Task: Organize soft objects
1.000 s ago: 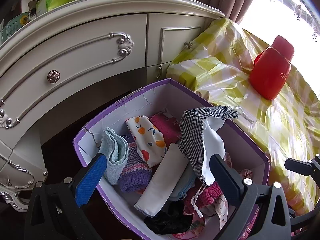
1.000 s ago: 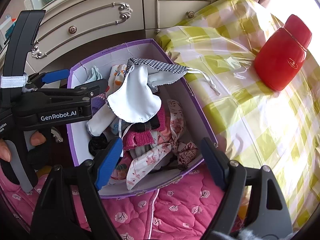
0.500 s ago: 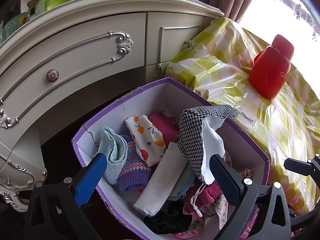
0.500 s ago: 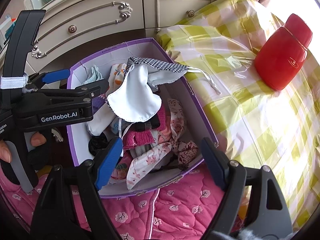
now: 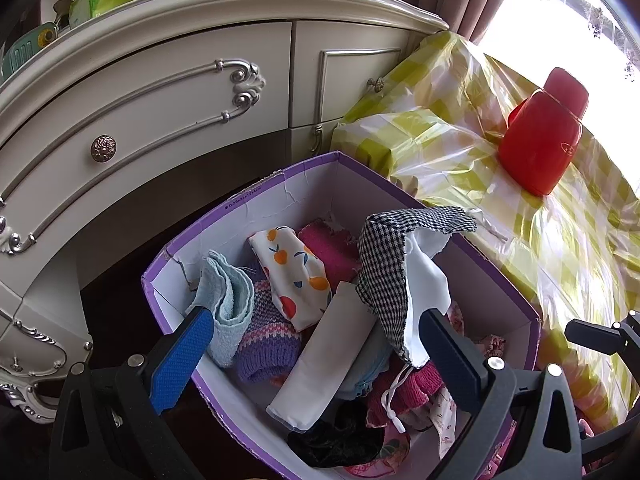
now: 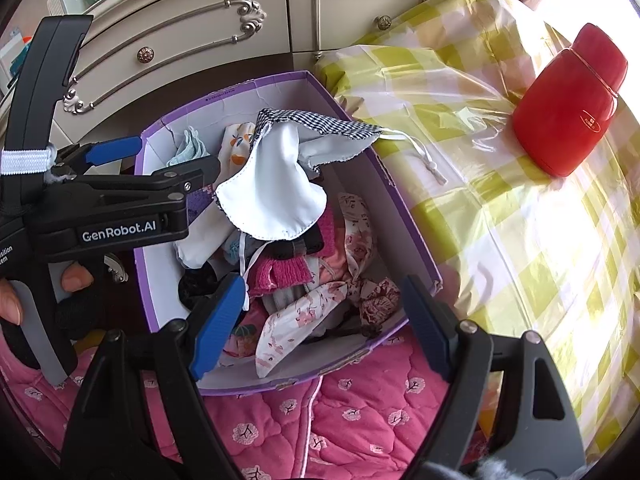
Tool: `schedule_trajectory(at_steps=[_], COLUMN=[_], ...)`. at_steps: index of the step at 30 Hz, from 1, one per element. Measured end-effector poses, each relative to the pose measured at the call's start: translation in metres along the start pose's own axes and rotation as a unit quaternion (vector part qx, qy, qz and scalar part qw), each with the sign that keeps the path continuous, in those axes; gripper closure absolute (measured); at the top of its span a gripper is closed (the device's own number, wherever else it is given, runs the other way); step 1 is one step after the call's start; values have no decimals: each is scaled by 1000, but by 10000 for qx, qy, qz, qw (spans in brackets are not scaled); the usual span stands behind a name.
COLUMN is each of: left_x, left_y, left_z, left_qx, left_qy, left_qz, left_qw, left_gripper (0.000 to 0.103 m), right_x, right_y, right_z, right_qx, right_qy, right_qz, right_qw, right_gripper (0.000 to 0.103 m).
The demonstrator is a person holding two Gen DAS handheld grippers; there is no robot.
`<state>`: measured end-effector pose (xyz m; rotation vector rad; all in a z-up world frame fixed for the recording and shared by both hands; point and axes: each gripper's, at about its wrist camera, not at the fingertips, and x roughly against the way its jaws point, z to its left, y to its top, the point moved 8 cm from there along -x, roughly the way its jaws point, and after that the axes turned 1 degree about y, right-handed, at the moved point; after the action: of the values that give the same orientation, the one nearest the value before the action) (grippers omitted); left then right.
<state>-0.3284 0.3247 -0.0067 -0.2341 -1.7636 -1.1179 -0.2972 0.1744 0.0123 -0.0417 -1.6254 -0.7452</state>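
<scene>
1. Your left claw (image 5: 312, 356) is spread wide and holds nothing; it hangs over the near-left part of the purple box (image 5: 256, 196), its blue pad (image 5: 180, 356) just in front of the pale blue towel (image 5: 228, 300).
2. Your right claw (image 6: 320, 320) is also spread wide and empty, poised above the near end of the same box, which sits on a pink quilted cover (image 6: 320, 412).
3. The soft things fill the box in a loose heap: an orange-print cloth (image 5: 296, 272), a purple knit piece (image 5: 268, 344), a magenta knit (image 5: 332, 248), a folded white cloth (image 5: 324, 364) and a black item (image 5: 340, 440) at the near end.
4. A black-and-white checked pouch (image 5: 384, 264) with white lining (image 6: 272, 192) lies on top of the heap, draped over the box's right rim; its white drawstring (image 6: 420, 156) trails onto the yellow checked tablecloth (image 6: 520, 240).
5. A red bottle (image 6: 568, 104) lies on its side on that table, well apart from the box.
6. A cream dresser (image 5: 160, 100) with silver trim stands behind the box.
</scene>
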Motion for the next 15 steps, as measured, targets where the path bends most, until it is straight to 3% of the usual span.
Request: schedule_trajectory(at_steps=[15], left_x=[-2], left_y=[-1], left_z=[2], left_qx=[21], left_qy=[18], left_qz=[-1], left_qw=[10000], left_gripper=[0], right_x=[0], right_y=[0], right_z=[0], right_qx=[-2], right_qy=[0], right_qz=[3], right_qw=[10000], right_gripper=[21])
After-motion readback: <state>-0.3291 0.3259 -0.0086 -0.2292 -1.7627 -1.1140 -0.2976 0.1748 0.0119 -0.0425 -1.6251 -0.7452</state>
